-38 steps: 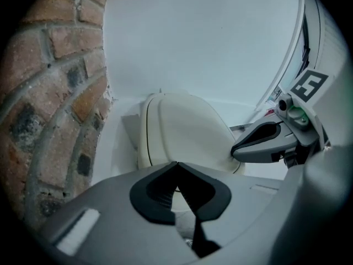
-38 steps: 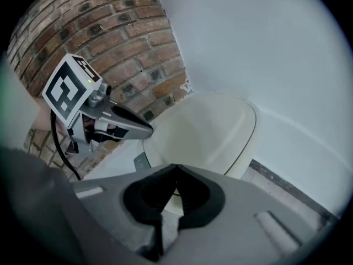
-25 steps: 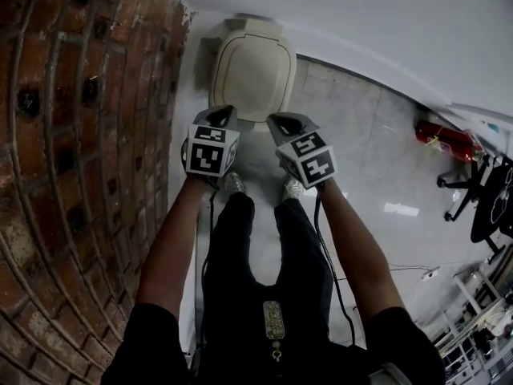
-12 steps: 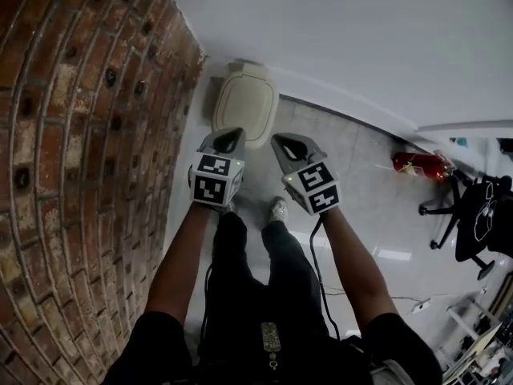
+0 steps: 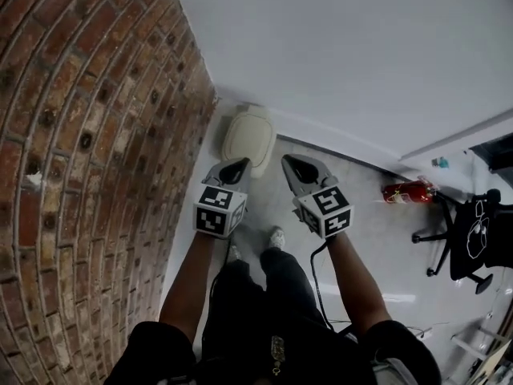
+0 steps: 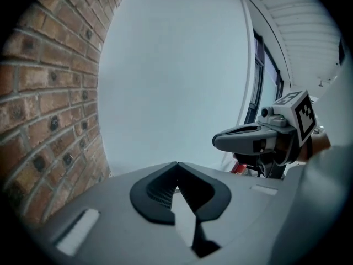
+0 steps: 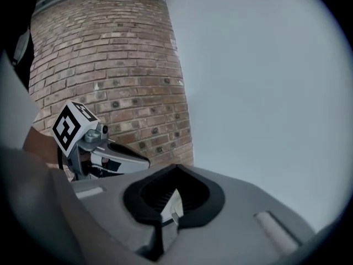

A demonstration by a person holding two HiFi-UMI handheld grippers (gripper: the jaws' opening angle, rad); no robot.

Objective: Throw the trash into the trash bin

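Brick wall (image 5: 72, 175) on the left. Cream trash bin (image 5: 250, 137), lid down, sits on the floor at the wall's foot, well below both tools. Left gripper (image 5: 234, 168) overlaps the bin's lower edge in head view, jaws closed tip to tip. Right gripper (image 5: 293, 165) just right of the bin, jaws likewise together. Red fire extinguisher (image 5: 407, 191) further right.

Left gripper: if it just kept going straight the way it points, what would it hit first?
Probably the plain white wall, which fills the view past the left gripper. The brick wall lies off to the side and the trash bin sits lower, though depth is unclear.
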